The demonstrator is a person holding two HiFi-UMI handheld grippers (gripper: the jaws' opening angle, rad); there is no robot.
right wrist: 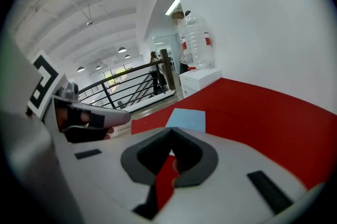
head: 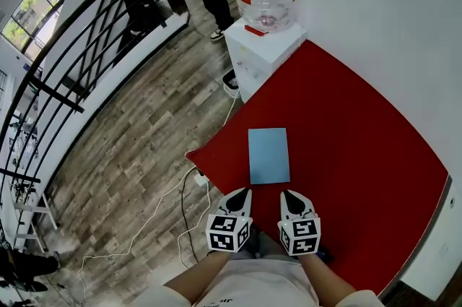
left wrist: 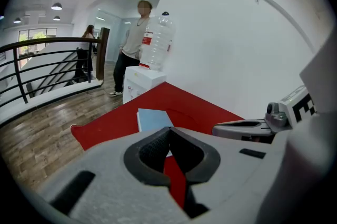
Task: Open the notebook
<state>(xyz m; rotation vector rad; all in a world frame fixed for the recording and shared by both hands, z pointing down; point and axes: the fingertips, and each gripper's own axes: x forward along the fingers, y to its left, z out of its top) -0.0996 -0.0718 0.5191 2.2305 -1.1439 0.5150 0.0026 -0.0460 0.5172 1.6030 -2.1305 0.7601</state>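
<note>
Left gripper (head: 242, 191) and right gripper (head: 287, 193), jaws closed and empty, hover at the shut notebook's (head: 268, 155) 6 o'clock; we'd part one pair to lift the cover's edge.

Closed left gripper (left wrist: 169, 131) near blue notebook (left wrist: 153, 119)

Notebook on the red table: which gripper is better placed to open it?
Right, narrowly. The left gripper and right gripper are both shut, just short of the closed notebook, but the right one faces its near right corner, likely the cover's free edge.
</note>
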